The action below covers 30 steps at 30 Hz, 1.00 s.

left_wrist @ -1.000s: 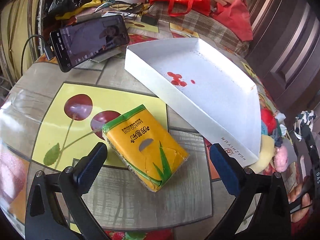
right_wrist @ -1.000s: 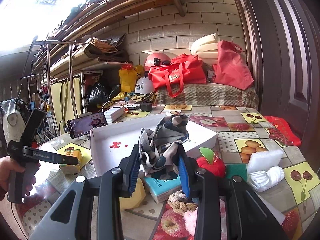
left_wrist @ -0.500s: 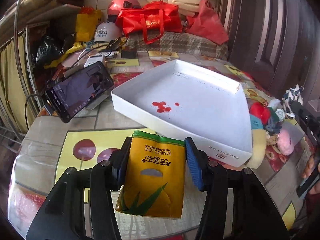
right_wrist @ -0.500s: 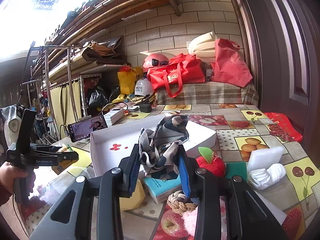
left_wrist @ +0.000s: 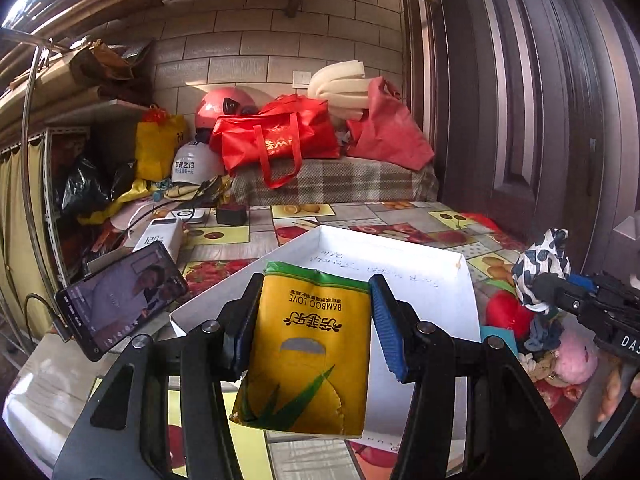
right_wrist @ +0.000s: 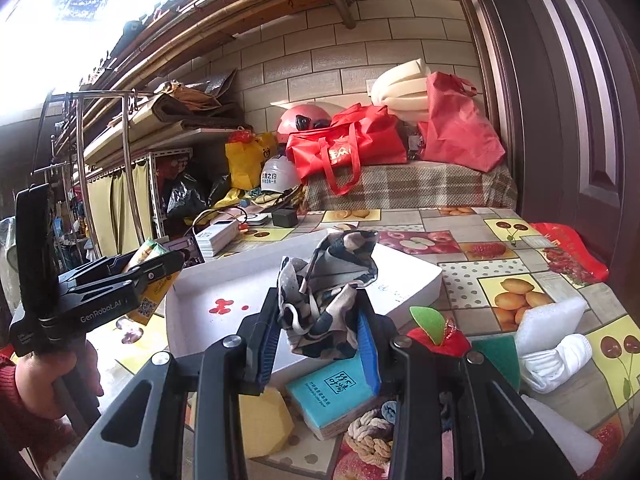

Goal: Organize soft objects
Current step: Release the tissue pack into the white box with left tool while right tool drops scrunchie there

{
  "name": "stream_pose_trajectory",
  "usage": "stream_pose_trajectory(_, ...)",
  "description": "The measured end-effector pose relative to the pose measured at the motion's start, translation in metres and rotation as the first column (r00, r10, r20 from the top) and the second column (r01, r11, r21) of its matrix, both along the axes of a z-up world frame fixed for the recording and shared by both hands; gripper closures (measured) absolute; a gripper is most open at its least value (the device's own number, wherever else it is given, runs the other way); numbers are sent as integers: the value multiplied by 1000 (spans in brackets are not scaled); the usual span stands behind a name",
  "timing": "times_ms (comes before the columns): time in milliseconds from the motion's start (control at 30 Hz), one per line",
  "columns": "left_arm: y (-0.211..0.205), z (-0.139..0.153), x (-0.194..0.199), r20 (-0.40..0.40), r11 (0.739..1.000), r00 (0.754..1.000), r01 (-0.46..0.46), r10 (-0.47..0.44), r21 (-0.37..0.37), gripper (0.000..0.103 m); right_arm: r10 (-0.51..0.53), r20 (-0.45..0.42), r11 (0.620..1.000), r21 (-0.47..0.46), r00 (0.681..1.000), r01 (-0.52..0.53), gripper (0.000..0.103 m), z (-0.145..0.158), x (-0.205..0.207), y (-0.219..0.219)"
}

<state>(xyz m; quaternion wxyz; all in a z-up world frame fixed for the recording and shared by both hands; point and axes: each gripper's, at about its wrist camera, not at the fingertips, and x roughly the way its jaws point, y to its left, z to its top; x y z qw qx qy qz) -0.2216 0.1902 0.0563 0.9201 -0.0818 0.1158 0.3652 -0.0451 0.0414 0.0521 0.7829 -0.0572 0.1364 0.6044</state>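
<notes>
My left gripper (left_wrist: 312,332) is clamped on a yellow tissue pack (left_wrist: 308,356), lifted off the counter (left_wrist: 36,396). My right gripper (right_wrist: 320,344) pinches a crumpled patterned cloth (right_wrist: 328,292) upright between its pads. Just beyond both lies an open white box (right_wrist: 404,280); a phone (left_wrist: 120,300) leans left of the left gripper

Blown-out daylight glare upper left, dim right side, strong fisheye-bent edges.
</notes>
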Motion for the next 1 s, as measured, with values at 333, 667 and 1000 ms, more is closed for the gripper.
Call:
stream_pose_trajectory(333,41,-3,33,10,996,997,-80,80,-32,51,4,33,999,-39,999,-2,68,-3,-4,38)
stream_pose_trajectory(667,50,-6,48,-33,994,994,-107,106,-25,50,11,-1,996,-83,1000,-11,68,-4,6,78)
stream_pose_trajectory(1000,48,-6,53,-50,993,992,-119,119,-3,0,-1,7,987,-163,1000,2,26,-10,6,99)
